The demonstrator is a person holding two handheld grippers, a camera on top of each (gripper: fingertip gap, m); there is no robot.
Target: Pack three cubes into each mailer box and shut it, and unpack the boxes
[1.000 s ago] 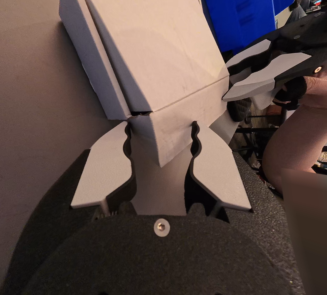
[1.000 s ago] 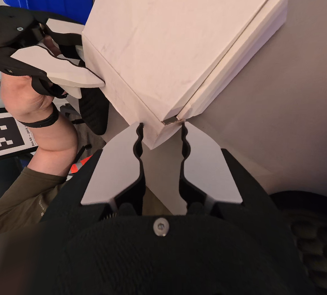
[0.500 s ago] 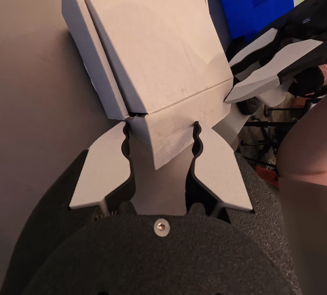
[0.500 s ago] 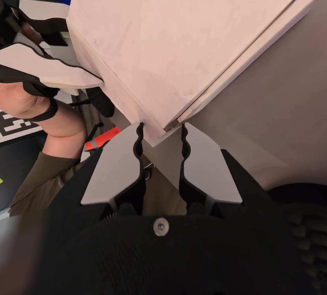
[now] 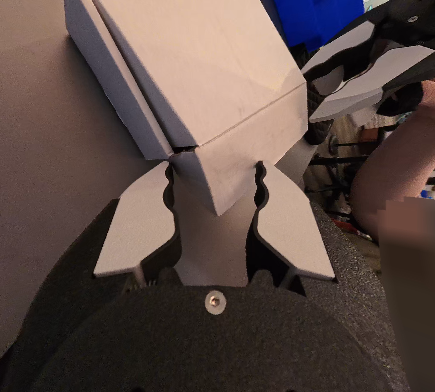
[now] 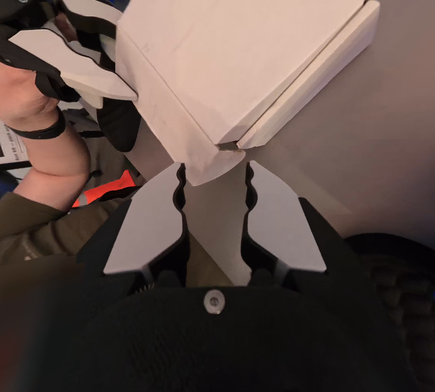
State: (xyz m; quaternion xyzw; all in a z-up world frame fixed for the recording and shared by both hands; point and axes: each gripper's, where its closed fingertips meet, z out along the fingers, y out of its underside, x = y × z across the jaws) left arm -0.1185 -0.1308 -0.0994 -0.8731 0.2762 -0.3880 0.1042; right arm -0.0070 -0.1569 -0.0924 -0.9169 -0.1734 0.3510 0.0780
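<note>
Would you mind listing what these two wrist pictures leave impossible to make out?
- Contents of the mailer box: both views, hidden by its lowered lid.
- Box's far corner: right wrist view, cut off by the top edge.
- Whether the left gripper and right gripper touch the box corners between their open fingers: unclear.
- Lower right of the left wrist view: covered by a blur patch.

I see a plain grey table (image 5: 42, 121) carrying one white mailer box (image 5: 188, 55), lid down, lying straight ahead of both sets of jaws. Its near corners reach between the fingertips. Past my right jaws the table's edge (image 6: 211, 246) runs diagonally.
</note>
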